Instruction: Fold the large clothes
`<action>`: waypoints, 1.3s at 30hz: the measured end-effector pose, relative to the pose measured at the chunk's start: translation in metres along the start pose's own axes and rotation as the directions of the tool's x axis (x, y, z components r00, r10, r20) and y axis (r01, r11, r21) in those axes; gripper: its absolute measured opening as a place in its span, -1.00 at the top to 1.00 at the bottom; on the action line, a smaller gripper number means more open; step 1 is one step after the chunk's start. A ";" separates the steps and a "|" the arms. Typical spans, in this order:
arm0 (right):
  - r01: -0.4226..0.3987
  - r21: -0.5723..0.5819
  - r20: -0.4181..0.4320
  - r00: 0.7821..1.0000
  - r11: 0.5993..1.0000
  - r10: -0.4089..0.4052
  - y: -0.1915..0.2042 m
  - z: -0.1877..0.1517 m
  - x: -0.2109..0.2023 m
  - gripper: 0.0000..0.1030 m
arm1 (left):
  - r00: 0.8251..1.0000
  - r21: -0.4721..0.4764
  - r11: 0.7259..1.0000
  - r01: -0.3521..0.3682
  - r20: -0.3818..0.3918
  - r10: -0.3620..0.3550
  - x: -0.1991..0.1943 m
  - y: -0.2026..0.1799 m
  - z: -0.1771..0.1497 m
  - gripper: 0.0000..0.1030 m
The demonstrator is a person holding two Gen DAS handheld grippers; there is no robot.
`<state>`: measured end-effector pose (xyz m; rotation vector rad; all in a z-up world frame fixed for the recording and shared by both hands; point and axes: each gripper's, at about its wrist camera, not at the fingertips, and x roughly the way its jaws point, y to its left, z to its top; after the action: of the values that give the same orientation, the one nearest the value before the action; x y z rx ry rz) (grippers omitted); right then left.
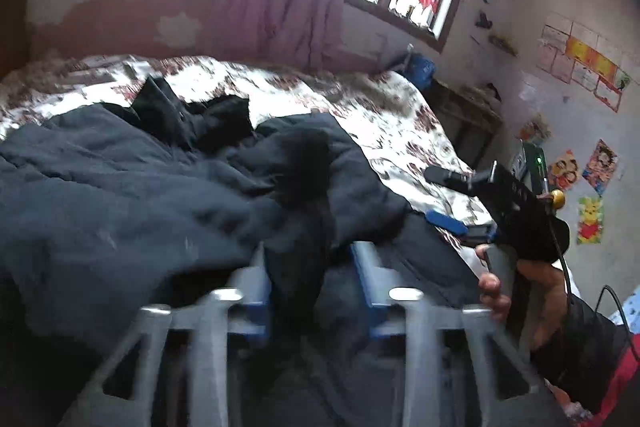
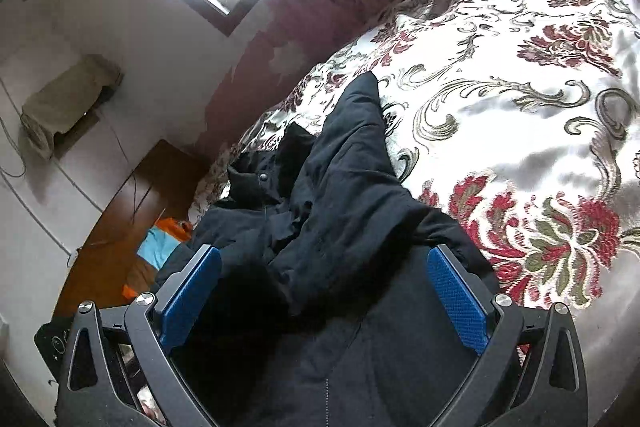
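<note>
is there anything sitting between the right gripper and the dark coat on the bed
Nothing visible does. The right gripper hangs open directly over the dark coat, fabric filling the gap between its blue pads. Only floral bedspread lies beyond.

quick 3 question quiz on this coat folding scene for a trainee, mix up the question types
1. True or false: the left gripper has dark fabric of the coat between its fingers.
2. The right gripper is: A) shut on the coat, B) open above the coat, C) gripping the bedspread.
3. Fill in: the coat lies on a floral ____.

Key:
1. True
2. B
3. Bedspread
</note>
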<state>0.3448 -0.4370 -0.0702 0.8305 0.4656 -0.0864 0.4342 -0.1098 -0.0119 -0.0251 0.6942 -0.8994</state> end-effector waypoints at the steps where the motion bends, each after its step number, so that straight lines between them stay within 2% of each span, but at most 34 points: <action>1: 0.002 -0.001 0.002 1.000 1.000 -0.002 -0.001 -0.001 0.000 -0.97 | 1.000 -0.008 1.000 0.010 0.006 -0.010 0.003 -0.002 -0.001 -0.73; 2: 0.001 0.001 0.000 1.000 1.000 -0.001 -0.002 -0.002 0.001 -0.97 | 0.999 -0.015 0.999 0.030 0.036 -0.030 0.000 -0.003 -0.002 -0.86; 4: -0.010 0.004 -0.015 1.000 1.000 0.010 -0.003 -0.005 0.002 -0.97 | 0.994 -0.013 0.996 0.084 0.072 -0.082 -0.011 -0.002 -0.002 -0.86; 6: -0.022 0.002 -0.049 0.999 1.000 0.022 -0.002 -0.009 0.006 -0.97 | 0.992 -0.028 0.997 0.069 0.107 -0.066 -0.020 0.000 0.000 -0.86; 9: -0.040 -0.032 -0.120 0.992 0.999 0.036 0.006 -0.019 0.007 -0.97 | 0.987 -0.078 0.997 -0.007 0.160 0.020 -0.035 0.008 0.005 -0.87; 11: -0.032 -0.098 -0.158 0.987 0.995 0.016 0.016 -0.026 0.009 -0.97 | 0.971 -0.147 0.982 -0.120 0.188 0.147 -0.041 0.018 0.012 -0.87; 12: -0.028 -0.136 -0.175 0.985 0.990 0.003 0.022 -0.030 0.010 -0.97 | 0.956 -0.190 0.963 -0.192 0.187 0.227 -0.044 0.025 0.014 -0.87; 13: -0.025 -0.168 -0.190 0.982 0.985 -0.007 0.027 -0.033 0.011 -0.97 | 0.930 -0.241 0.930 -0.277 0.177 0.323 -0.048 0.035 0.014 -0.87; 14: -0.027 -0.209 -0.213 0.977 0.977 -0.019 0.034 -0.037 0.013 -0.97 | 0.891 -0.294 0.881 -0.372 0.153 0.427 -0.052 0.044 0.013 -0.87; 15: -0.027 -0.250 -0.231 0.972 0.968 -0.033 0.041 -0.041 0.015 -0.97 | 0.860 -0.323 0.843 -0.431 0.137 0.492 -0.054 0.050 0.013 -0.87; 17: -0.006 -0.351 -0.261 0.961 0.936 -0.092 0.053 -0.051 0.024 -0.96 | 0.775 -0.387 0.743 -0.547 0.103 0.624 -0.061 0.068 0.009 -0.87; 19: 0.044 -0.430 -0.284 0.941 0.902 -0.182 0.061 -0.060 0.037 -0.97 | 0.730 -0.410 0.683 -0.604 0.060 0.681 -0.064 0.083 0.006 -0.87; 20: 0.062 -0.443 -0.281 0.938 0.895 -0.204 0.061 -0.060 0.039 -0.97 | 0.718 -0.417 0.664 -0.620 0.039 0.695 -0.066 0.089 0.004 -0.87; 22: 0.058 -0.417 -0.279 0.942 0.907 -0.188 0.060 -0.056 0.040 -0.96 | 0.700 -0.435 0.626 -0.647 -0.012 0.714 -0.068 0.105 0.001 -0.87; 23: 0.037 -0.382 -0.295 0.942 0.923 -0.160 0.057 -0.054 0.040 -0.93 | 0.696 -0.446 0.611 -0.654 -0.038 0.717 -0.069 0.112 -0.001 -0.87; 24: 0.035 -0.370 -0.295 0.943 0.928 -0.153 0.057 -0.053 0.040 -0.78 | 0.698 -0.455 0.604 -0.654 -0.058 0.714 -0.068 0.119 -0.003 -0.87; 25: 0.032 -0.368 -0.288 0.946 0.929 -0.146 0.057 -0.053 0.040 -0.63 | 0.710 -0.471 0.603 -0.644 -0.074 0.700 -0.069 0.126 -0.006 -0.87; 26: 0.021 -0.371 -0.293 0.946 0.928 -0.139 0.057 -0.057 0.038 -0.28 | 0.727 -0.494 0.605 -0.624 -0.084 0.682 -0.071 0.134 -0.010 -0.87; 27: 0.013 -0.369 -0.301 0.944 0.929 -0.133 0.057 -0.059 0.038 -0.05 | 0.738 -0.516 0.603 -0.609 -0.091 0.668 -0.074 0.139 -0.014 -0.87; 29: 0.010 -0.346 -0.319 0.939 0.938 -0.128 0.055 -0.061 0.039 0.13 | 0.758 -0.560 0.595 -0.577 -0.096 0.645 -0.076 0.148 -0.019 -0.87; 31: -0.021 -0.293 -0.342 0.936 0.956 -0.085 0.048 -0.063 0.041 0.38 | 0.775 -0.589 0.594 -0.549 -0.092 0.625 -0.078 0.155 -0.022 -0.87; 32: -0.035 -0.259 -0.353 0.934 0.965 -0.060 0.044 -0.061 0.042 0.68 | 0.782 -0.597 0.595 -0.538 -0.089 0.617 -0.078 0.157 -0.023 -0.87; 33: -0.049 -0.235 -0.357 0.933 0.971 -0.040 0.042 -0.062 0.043 0.87 | 0.786 -0.602 0.597 -0.530 -0.084 0.613 -0.079 0.157 -0.023 -0.87; 36: -0.104 -0.168 -0.331 0.943 0.980 0.044 0.039 -0.053 0.037 0.92 | 0.784 -0.609 0.597 -0.523 -0.068 0.618 -0.084 0.158 -0.023 -0.87; 38: -0.100 -0.206 -0.254 0.966 0.973 0.045 0.049 -0.041 0.025 0.93 | 0.784 -0.608 0.601 -0.519 -0.058 0.618 -0.086 0.157 -0.022 -0.87; 39: -0.076 -0.259 -0.180 0.983 0.963 0.030 0.058 -0.030 0.016 0.93 | 0.784 -0.608 0.604 -0.515 -0.049 0.619 -0.087 0.156 -0.022 -0.87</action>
<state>0.3627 -0.3738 -0.0543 0.5885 0.6050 0.0982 0.4959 0.0583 -0.0284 -0.4199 0.7399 -0.0173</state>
